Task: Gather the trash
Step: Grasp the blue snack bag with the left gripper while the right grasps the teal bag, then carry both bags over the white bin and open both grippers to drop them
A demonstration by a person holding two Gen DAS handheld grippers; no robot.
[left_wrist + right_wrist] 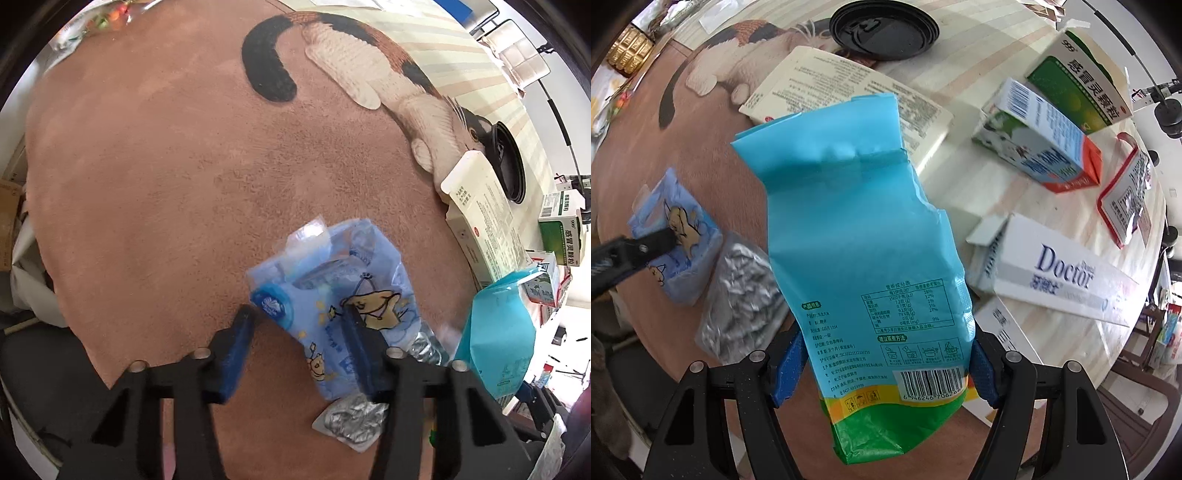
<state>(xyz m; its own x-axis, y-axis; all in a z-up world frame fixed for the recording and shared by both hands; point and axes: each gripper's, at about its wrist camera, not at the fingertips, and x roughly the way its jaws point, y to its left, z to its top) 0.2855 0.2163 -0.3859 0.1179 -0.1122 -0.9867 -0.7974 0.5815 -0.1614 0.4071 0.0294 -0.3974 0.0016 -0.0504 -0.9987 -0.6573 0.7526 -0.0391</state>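
My left gripper [297, 321] is open just above the brown tablecloth, its jaws straddling the near edge of a light blue tissue wrapper with cartoon dogs [332, 280]; the right finger [356, 343] lies over the wrapper. A silver foil blister pack [352, 421] lies beside it. My right gripper [886, 365] is shut on a teal and green food bag [864, 258], held above the table. The bag also shows at the right in the left wrist view [495, 325]. The right wrist view shows the wrapper [679, 243], the foil pack [742, 302] and the left finger [631, 251].
A cream leaflet box [849, 99], a black plastic lid [884, 31], a milk carton [1038, 144], a green medicine box [1082, 81], a white "Doctor" box [1067, 273] and a red-edged box [1126, 199] lie on the cat-print tablecloth [147, 166].
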